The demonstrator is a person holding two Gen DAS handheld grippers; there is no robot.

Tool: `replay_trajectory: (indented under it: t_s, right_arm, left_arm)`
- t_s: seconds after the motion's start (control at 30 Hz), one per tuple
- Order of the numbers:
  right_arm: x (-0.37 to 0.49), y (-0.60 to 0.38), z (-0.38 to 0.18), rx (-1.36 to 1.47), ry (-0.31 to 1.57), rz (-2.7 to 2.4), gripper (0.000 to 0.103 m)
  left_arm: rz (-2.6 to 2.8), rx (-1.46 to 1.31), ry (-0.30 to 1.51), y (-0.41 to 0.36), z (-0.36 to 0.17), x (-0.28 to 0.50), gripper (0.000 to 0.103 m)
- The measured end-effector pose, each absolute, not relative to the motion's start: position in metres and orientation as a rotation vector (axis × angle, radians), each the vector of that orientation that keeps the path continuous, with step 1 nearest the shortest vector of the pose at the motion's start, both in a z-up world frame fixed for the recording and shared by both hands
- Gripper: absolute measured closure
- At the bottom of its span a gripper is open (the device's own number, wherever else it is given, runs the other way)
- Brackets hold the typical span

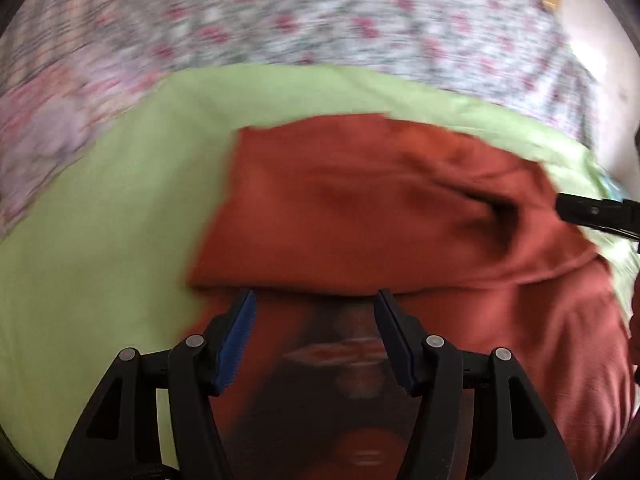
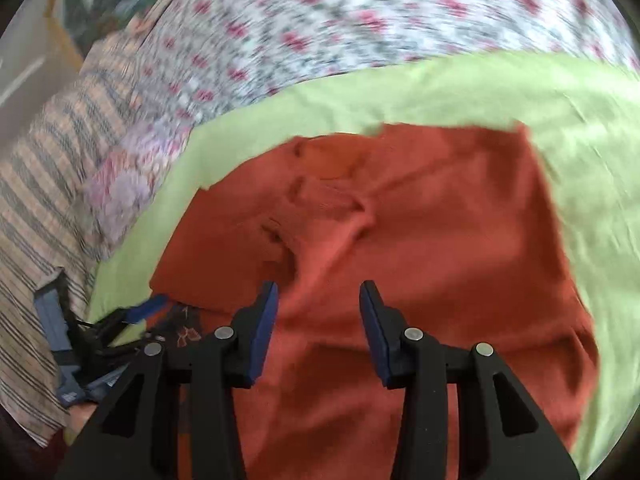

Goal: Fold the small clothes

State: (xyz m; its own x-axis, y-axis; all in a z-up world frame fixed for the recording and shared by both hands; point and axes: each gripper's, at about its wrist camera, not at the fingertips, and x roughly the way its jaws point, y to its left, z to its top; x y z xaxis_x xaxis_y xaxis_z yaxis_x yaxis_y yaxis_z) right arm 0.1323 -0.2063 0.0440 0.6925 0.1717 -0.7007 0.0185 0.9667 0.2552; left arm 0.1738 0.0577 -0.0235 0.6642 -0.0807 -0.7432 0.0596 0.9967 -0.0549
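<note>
A rust-red small garment [image 1: 360, 200] lies partly folded on a light green cloth [image 1: 100, 220]. In the left wrist view its folded edge runs just beyond my left gripper [image 1: 316, 300], which is open and empty above a darker printed part of the garment. In the right wrist view the garment [image 2: 440, 240] shows its collar [image 2: 328, 168] at the far side. My right gripper [image 2: 318, 292] is open and empty just above the cloth. The right gripper's finger shows at the right edge of the left wrist view [image 1: 592, 212]. Both views are motion-blurred.
The green cloth [image 2: 580, 140] lies on a floral bedsheet [image 2: 360, 20]. A striped fabric [image 2: 48, 200] lies at the left of the right wrist view, with the other gripper's dark and blue parts [image 2: 120, 320] near the garment's left edge.
</note>
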Motion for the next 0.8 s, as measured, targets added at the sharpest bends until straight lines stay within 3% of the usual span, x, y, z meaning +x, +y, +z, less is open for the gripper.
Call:
replay_trajectory:
  t_s: [0.07, 0.23, 0.3, 0.33, 0.37, 0.57, 0.7, 0.8]
  right_arm:
    - [0.156, -0.187, 0.041, 0.162, 0.827, 0.107, 0.042]
    - [0.208, -0.152, 0.016, -0.131, 0.873, 0.015, 0.041]
    - [0.223, -0.152, 0.005, -0.183, 0.894, -0.020, 0.059]
    - [0.227, -0.158, 0.003, -0.176, 0.901, -0.033, 0.087]
    - [0.228, -0.166, 0.005, -0.138, 0.906, -0.040, 0.092]
    - [0.177, -0.235, 0.048, 0.157, 0.726, -0.086, 0.093]
    - [0.146, -0.283, 0.034, 0.349, 0.740, -0.104, 0.092]
    - [0.138, -0.300, 0.008, 0.461, 0.805, -0.115, 0.077]
  left_arm:
    - [-0.026, -0.044, 0.870, 0.078, -0.030, 0.180, 0.041]
    - [0.050, -0.103, 0.940, 0.103, -0.049, 0.200, 0.041]
    - [0.064, -0.120, 0.933, 0.106, -0.048, 0.206, 0.041]
    - [0.068, -0.121, 0.931, 0.106, -0.048, 0.209, 0.041]
    - [0.072, -0.121, 0.928, 0.105, -0.046, 0.212, 0.041]
    - [0.090, -0.124, 0.927, 0.097, -0.048, 0.225, 0.042]
    - [0.104, -0.120, 0.918, 0.094, -0.048, 0.225, 0.044]
    - [0.107, -0.184, 0.916, 0.104, -0.047, 0.225, 0.045]
